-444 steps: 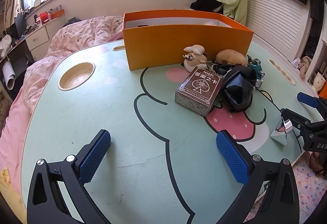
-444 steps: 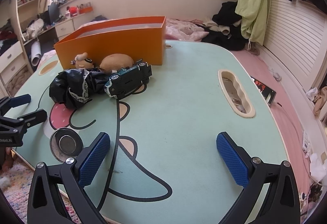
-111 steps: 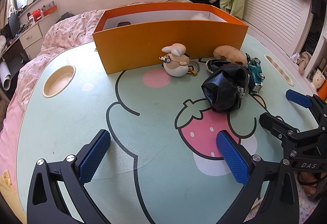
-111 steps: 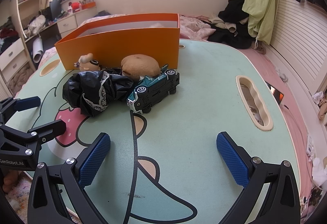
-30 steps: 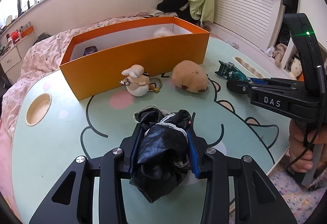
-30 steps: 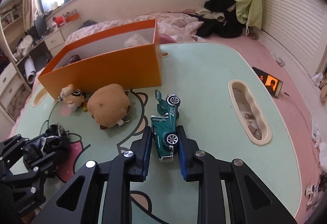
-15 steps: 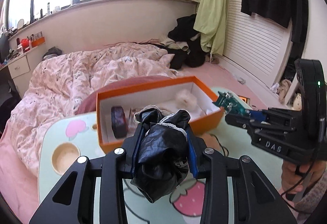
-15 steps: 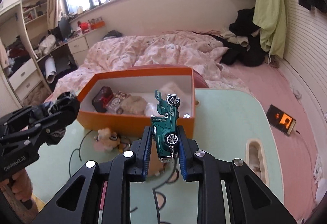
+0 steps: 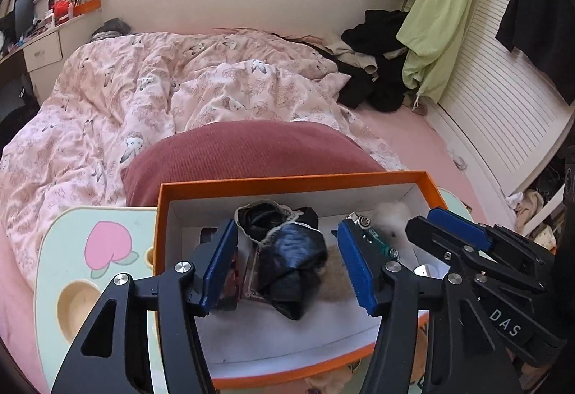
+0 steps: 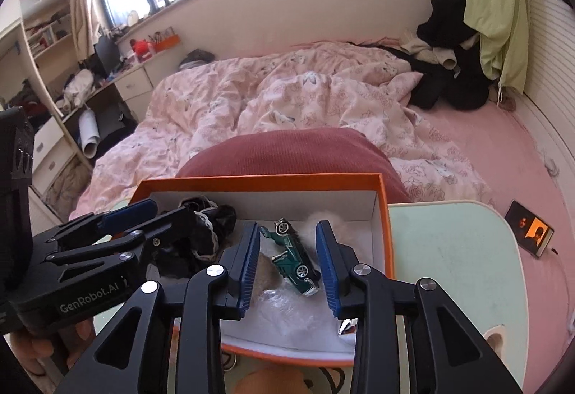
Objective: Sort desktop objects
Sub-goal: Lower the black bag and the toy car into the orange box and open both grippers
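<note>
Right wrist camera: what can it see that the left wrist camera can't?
Only the right wrist view shows the lit phone lying on the pink floor, the white shelves by the window and the tan plush toy outside the box.

Only the left wrist view shows the pink peach picture and round cup hollow on the pale green table.

Both show the orange cardboard box, the black crumpled cloth bundle, the green toy car, the dark red cushion and both grippers, left gripper and right gripper, their jaws opening.
</note>
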Demonstrator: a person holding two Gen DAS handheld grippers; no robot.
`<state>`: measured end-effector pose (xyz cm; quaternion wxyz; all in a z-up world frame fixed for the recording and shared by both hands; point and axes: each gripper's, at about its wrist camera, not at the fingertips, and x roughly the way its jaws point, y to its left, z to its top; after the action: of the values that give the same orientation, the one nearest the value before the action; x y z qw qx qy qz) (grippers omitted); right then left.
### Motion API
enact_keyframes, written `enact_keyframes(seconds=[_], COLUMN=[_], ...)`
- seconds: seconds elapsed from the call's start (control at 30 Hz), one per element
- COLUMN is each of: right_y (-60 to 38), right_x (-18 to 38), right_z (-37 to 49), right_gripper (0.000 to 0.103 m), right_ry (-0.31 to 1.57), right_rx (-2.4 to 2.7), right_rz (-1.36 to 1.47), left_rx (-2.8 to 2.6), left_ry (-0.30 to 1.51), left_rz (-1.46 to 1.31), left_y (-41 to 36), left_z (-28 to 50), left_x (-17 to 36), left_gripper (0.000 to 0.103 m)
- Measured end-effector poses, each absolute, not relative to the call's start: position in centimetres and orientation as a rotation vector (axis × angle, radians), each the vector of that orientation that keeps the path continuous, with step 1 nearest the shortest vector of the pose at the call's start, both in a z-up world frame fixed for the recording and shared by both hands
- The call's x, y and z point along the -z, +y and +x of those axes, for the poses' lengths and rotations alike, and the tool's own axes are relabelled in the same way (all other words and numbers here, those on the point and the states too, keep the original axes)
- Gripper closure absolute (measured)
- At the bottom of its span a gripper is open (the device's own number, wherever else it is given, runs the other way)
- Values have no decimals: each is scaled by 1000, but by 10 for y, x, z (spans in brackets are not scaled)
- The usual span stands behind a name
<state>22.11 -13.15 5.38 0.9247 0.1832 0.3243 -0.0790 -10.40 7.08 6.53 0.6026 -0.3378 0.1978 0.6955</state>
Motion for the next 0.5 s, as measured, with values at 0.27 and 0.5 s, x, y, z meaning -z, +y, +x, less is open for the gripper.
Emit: enact_keyframes(seconds=[0.27, 0.5], right_y=[-83, -58], right_x=[-48, 3], right_z=[140, 100], right_gripper=[25, 24], right_ry=[658, 752], right_rx=[201, 243], right_rz=[253, 214], left_rx=[-1646, -1706], left_ry=[475, 550], left_rz=[-663, -733], left_y=[-9, -53], left_z=[-72, -63], left_x=[-64, -14], left_gripper=[20, 20])
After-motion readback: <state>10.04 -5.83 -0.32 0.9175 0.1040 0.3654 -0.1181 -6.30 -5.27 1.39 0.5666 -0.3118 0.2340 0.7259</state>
